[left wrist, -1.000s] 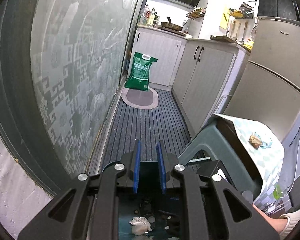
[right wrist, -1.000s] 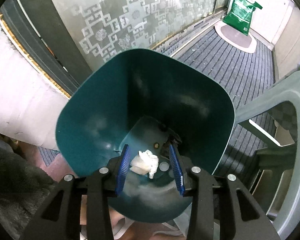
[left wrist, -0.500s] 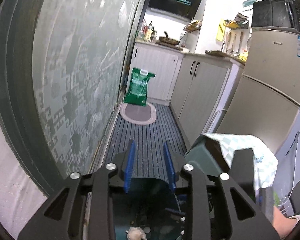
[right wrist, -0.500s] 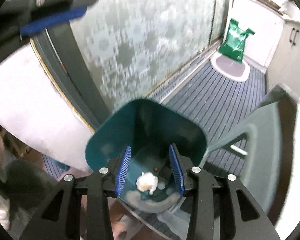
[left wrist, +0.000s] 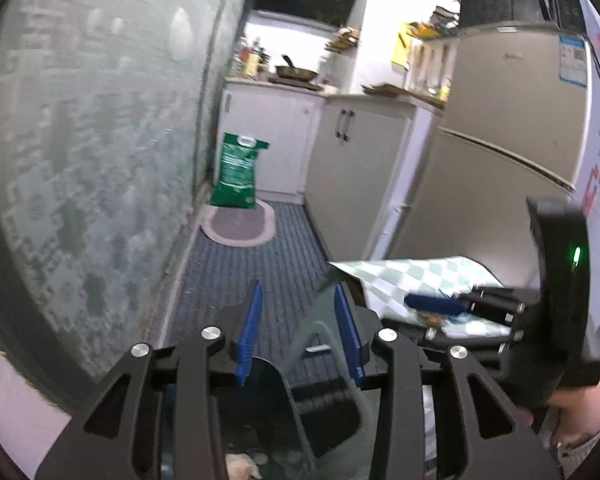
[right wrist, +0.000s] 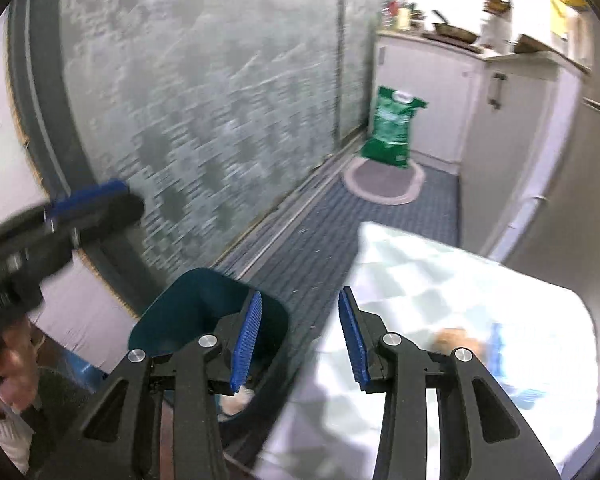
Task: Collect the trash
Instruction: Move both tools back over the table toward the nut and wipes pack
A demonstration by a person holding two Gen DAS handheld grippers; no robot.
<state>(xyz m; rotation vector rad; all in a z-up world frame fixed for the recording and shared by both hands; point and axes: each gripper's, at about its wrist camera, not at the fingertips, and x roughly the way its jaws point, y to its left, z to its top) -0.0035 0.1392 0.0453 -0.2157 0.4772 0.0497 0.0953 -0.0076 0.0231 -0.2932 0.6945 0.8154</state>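
The teal bin (right wrist: 172, 312) stands on the floor with a crumpled white tissue (right wrist: 236, 398) lying inside it. My left gripper (left wrist: 298, 332) hovers above the bin (left wrist: 268, 392); its jaws are opening and nothing is between them. My right gripper (right wrist: 300, 344) is open and empty, held above the gap between the bin and the stool's checked cloth (right wrist: 440, 280). On that cloth lie a blurred brownish lump (right wrist: 452, 338) and a blue wrapper (right wrist: 500, 344). In the left wrist view the right gripper (left wrist: 440, 304) hangs over the cloth (left wrist: 412, 276).
A frosted glass door (left wrist: 80, 140) runs along the left. A green bag (left wrist: 236, 172) and an oval mat (left wrist: 240, 226) lie at the far end of the striped floor. White cabinets (left wrist: 356, 160) and a fridge (left wrist: 500, 140) line the right. A hand (left wrist: 580, 420) holds the right gripper.
Both grippers have lifted away from the bin. The left jaws have spread wider. The right gripper has swung from over the bin toward the checked cloth, and the tissue stays in the bin.
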